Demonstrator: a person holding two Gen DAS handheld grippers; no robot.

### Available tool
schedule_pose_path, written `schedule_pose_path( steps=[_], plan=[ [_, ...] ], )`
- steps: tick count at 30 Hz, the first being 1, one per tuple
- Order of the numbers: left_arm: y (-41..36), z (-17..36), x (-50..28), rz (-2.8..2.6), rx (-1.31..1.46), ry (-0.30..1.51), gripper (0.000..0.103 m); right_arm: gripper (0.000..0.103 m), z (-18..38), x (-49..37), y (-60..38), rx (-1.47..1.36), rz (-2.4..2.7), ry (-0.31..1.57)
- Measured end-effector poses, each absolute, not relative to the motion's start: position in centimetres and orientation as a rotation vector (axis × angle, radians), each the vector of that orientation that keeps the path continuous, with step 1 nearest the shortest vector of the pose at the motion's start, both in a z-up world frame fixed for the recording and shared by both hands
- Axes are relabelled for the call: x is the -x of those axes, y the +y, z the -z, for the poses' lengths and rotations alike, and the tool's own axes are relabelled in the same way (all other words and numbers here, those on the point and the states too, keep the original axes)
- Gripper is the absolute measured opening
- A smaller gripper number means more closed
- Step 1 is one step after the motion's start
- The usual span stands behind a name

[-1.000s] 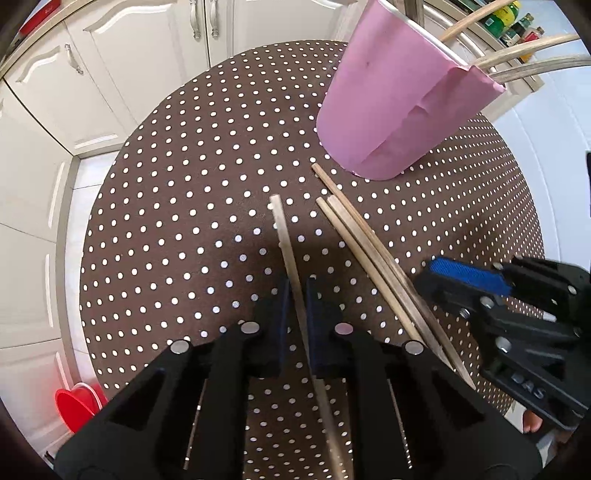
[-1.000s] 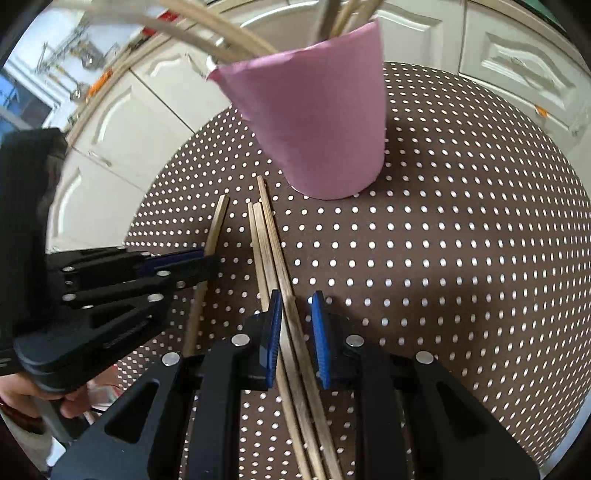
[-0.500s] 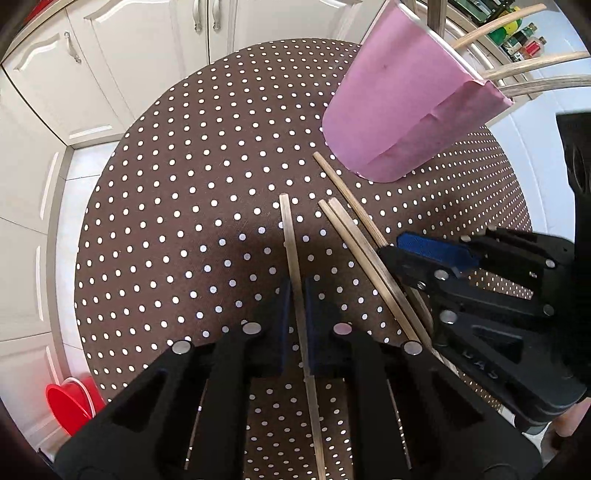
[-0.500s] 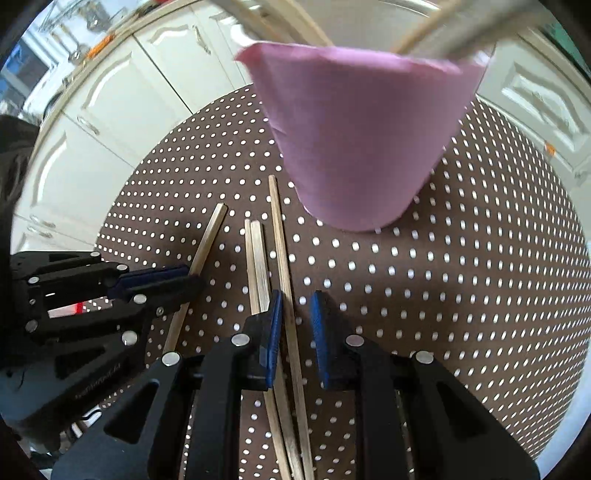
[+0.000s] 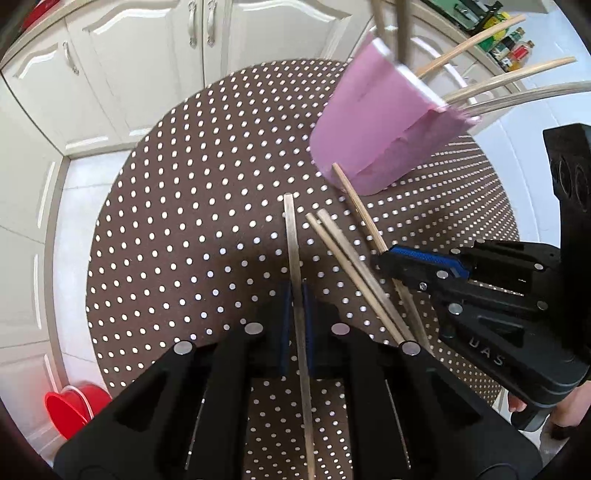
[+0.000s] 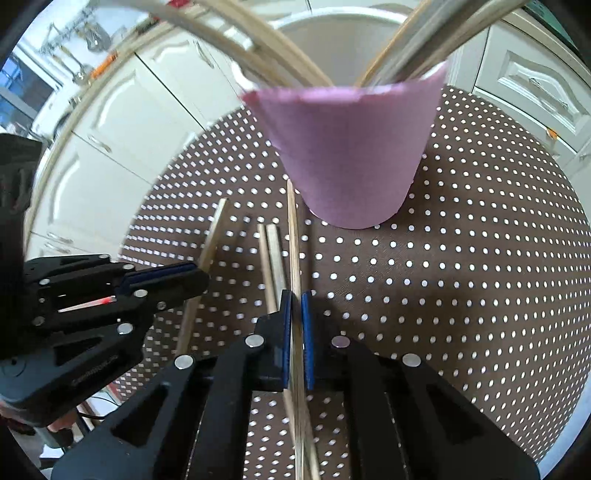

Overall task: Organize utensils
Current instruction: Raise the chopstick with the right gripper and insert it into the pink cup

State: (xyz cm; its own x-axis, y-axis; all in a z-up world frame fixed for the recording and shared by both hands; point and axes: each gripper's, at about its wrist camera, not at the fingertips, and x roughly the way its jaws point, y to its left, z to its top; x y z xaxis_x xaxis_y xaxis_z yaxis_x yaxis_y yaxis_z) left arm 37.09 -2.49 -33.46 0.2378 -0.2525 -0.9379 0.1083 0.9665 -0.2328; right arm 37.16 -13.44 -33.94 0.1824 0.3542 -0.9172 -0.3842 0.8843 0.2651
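A pink cup [image 5: 384,133] holding several chopsticks stands on the dotted brown table [image 5: 192,206]; it also shows in the right wrist view [image 6: 351,155]. My left gripper [image 5: 295,291] is shut on one flat chopstick [image 5: 290,229]. My right gripper [image 6: 296,299] is shut on another chopstick [image 6: 293,221], whose tip reaches the cup's base. Two more chopsticks [image 5: 343,251] lie side by side on the table between the grippers, also in the right wrist view [image 6: 269,251]. The right gripper shows in the left wrist view [image 5: 384,258], the left gripper in the right wrist view [image 6: 199,280].
White cabinets [image 5: 147,62] stand behind the table. A red bowl [image 5: 70,406] sits on the floor at lower left. The table's round edge [image 6: 569,258] falls off on the right. A white basin rim [image 6: 332,22] lies behind the cup.
My right gripper has closed on a chopstick and moved forward toward the cup. My left gripper keeps hold of its chopstick, moved slightly.
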Motion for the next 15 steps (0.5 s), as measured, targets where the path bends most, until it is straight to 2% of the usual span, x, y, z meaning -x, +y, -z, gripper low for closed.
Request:
schedule_pose_path(
  steps=[15],
  plan=[
    [-3.6,26.1,-35.1,0.362,0.108,1.173,0.006,0.005,26.7,-33.2,-17.5,-0.184,-0.563,1.13]
  ],
)
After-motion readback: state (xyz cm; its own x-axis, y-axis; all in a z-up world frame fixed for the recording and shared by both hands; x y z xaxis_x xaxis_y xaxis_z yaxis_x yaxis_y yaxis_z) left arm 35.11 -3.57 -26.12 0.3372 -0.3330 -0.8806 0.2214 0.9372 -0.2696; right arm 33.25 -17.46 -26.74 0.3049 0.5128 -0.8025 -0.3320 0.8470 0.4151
